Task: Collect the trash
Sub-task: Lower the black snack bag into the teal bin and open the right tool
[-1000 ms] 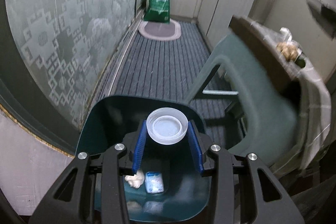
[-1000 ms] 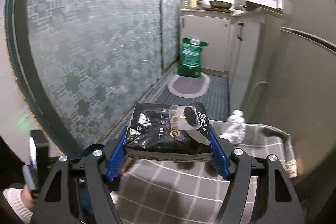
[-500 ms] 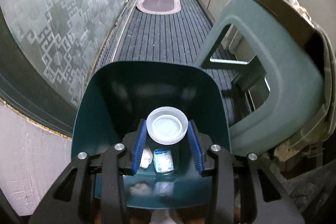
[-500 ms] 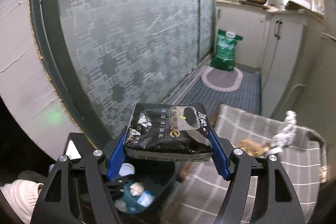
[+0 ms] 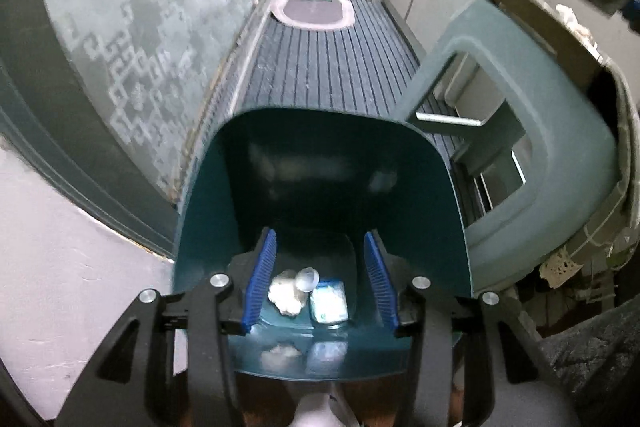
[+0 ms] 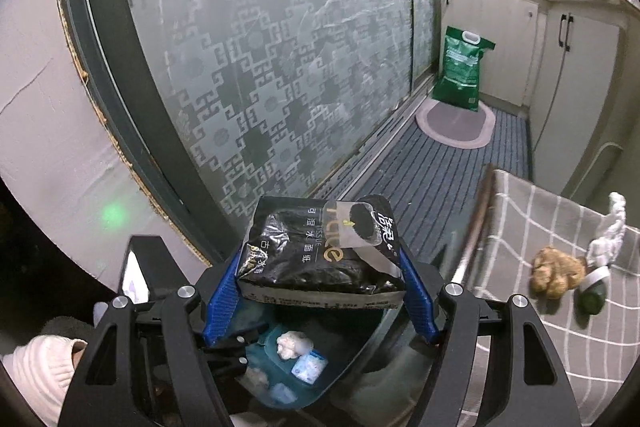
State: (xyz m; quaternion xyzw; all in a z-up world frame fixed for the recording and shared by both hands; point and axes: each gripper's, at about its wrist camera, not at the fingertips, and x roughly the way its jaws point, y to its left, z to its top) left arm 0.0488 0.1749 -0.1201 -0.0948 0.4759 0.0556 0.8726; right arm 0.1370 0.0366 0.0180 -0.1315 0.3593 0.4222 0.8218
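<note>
Over the bin [image 5: 320, 187] hangs the left gripper [image 5: 320, 279], pointing down into it so that trash can fall straight in. Its blue fingers [image 5: 262, 279] are spreading apart, and nothing is between them. A small clear lid [image 5: 307, 279] sits low in the bin, below the fingers and touching neither one, next to a white wad [image 5: 285, 297] and a little blue packet [image 5: 329, 301]. It looks like the lid has just been let go. From the right wrist view, the right gripper [image 6: 318, 293] pinches a black tissue pack [image 6: 320, 251] by its two short sides. The pack fills the space between the fingers [image 6: 222, 297] and sticks out past their tips, with its torn flap up. It is held flat and a little high, just above the bin [image 6: 340, 367], likely so it can drop in next. The bin stands on the floor, close beside the table with the checked cloth [image 6: 560, 227], which makes it easy to move trash across. More trash waits on that cloth: a brown lump [image 6: 556, 277], a white twist of paper [image 6: 610, 231] and a dark round thing [image 6: 592, 299] that I cannot name. They are well apart from both grippers. The job looks part way done.
</note>
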